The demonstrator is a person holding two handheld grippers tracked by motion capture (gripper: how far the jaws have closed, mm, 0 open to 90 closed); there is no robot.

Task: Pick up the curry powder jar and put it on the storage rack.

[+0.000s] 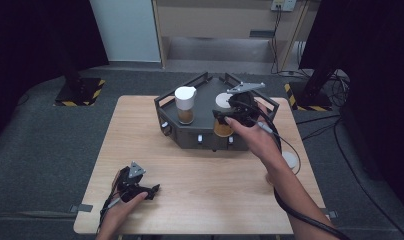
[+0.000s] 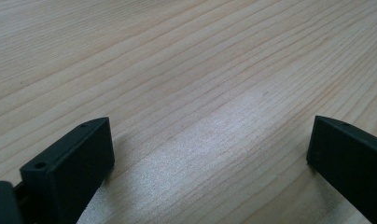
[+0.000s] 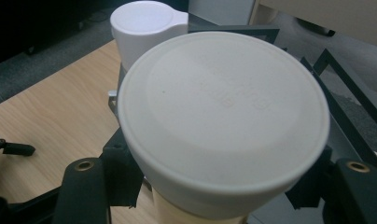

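- On the light wooden tabletop [image 1: 200, 190], a person works with a two-jaw tool in each hand; a dark angular tray [image 1: 166, 102] with a railed rim sits at the 12 o'clock end, small white knobs along its front face.
- The right tool [image 1: 224, 120] is clenched on a white-lidded jar [image 1: 222, 125] of amber contents, at about 1 o'clock from the tabletop's middle; the jar is at the tray's right front edge, and whether its base touches the tray cannot be told.
- In the right gripper view the jar's broad white lid [image 3: 224, 121] bulks large, a black jaw pressed against the jar just under the lid at 8 o'clock and another at 4 o'clock; faint raised lettering on the lid is too soft to read.
- A second jar [image 1: 185, 106], white-capped with a spout-like lip and amber below, stands upright on the tray at 9 o'clock of the held jar, apart from it; in the right gripper view its cap [image 3: 144, 28] shows at 11 o'clock behind the held lid.
- The left tool [image 1: 152, 190] lies low on the tabletop at 7 o'clock, well apart from the tray; its jaws stand released and wide, bare wood grain between them in the left gripper view.
- A small white disc [image 1: 290, 159] rests near the tabletop's right edge at 3 o'clock, just beside the right forearm.
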